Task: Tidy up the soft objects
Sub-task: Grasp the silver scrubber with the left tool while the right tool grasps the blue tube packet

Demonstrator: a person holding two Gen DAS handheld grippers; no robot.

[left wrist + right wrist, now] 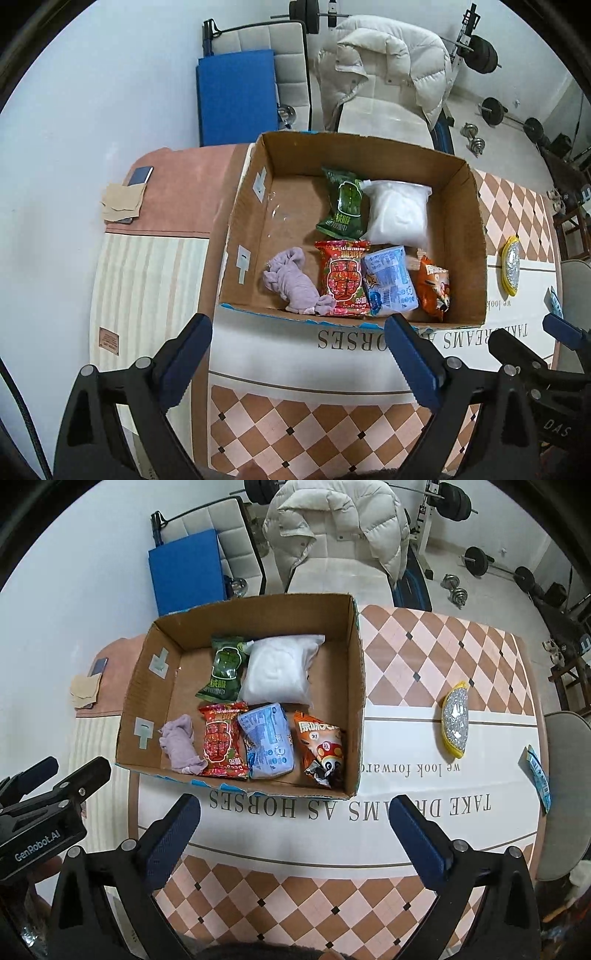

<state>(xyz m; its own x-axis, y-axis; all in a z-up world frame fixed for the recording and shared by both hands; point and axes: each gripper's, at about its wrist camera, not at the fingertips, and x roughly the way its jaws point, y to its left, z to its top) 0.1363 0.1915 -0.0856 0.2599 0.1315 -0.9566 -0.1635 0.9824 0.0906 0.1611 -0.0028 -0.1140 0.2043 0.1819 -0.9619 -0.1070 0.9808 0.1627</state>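
Both tools [297, 349] [295, 829] wide apart, w/o load.

I saw the box [356, 686] on the tabletop [424, 653], left of the scrubber [456, 720]. In it, two bags [225, 668] lay behind a front row: cloth [181, 744] leftmost, then three packets [267, 740] to its right.
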